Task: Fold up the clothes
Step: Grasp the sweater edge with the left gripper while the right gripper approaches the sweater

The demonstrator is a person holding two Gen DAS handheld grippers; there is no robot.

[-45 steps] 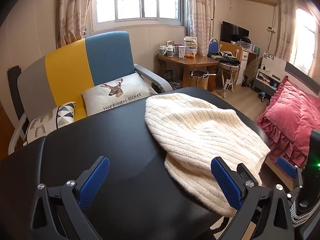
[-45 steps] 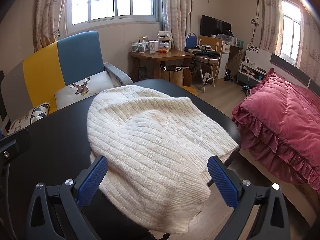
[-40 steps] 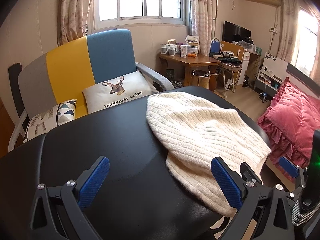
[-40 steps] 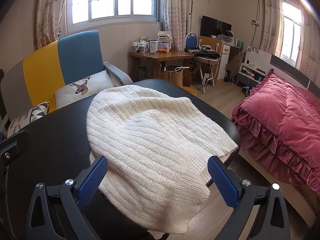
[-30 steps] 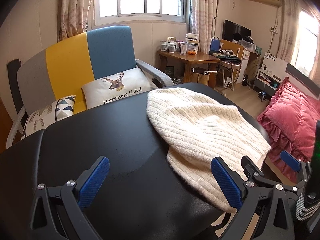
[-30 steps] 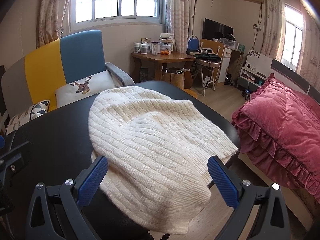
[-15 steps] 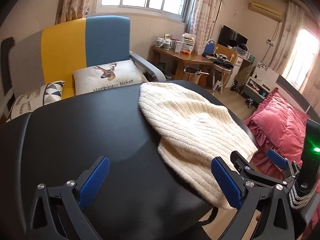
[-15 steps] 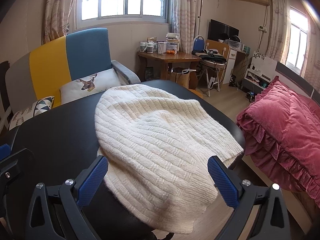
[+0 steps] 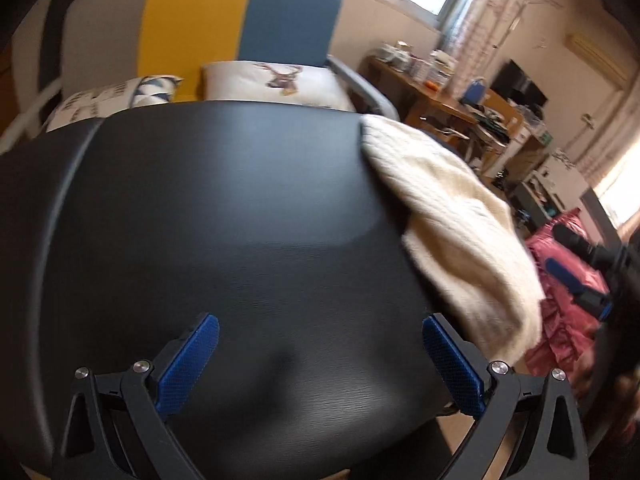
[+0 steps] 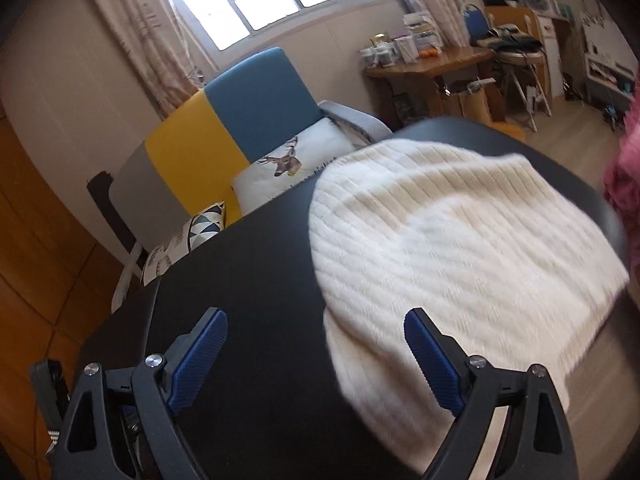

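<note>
A cream knitted sweater (image 9: pixel 452 224) (image 10: pixel 452 248) lies folded in a heap on the right part of the black table (image 9: pixel 224 216) (image 10: pixel 256 292), its near edge hanging over the table's right rim. My left gripper (image 9: pixel 320 356) is open over bare table, left of the sweater, with nothing between its blue pads. My right gripper (image 10: pixel 316 356) is open too; its right finger (image 10: pixel 434 364) hovers over the sweater's near left edge and its left finger over the table. The right gripper (image 9: pixel 576 276) also shows at the far right of the left wrist view.
Behind the table stands a grey, yellow and blue armchair (image 9: pixel 240 32) (image 10: pixel 224 136) with a deer cushion (image 9: pixel 276 82) and a patterned cushion (image 10: pixel 188 236). A cluttered wooden desk (image 10: pixel 432 60) is at the back right. A pink ruffled bed cover (image 9: pixel 560 320) lies right of the table.
Both grippers have swung left and tilted. The sweater now sits far right in the left wrist view, and the right gripper has shifted left across the sweater's edge. The sweater itself has not moved.
</note>
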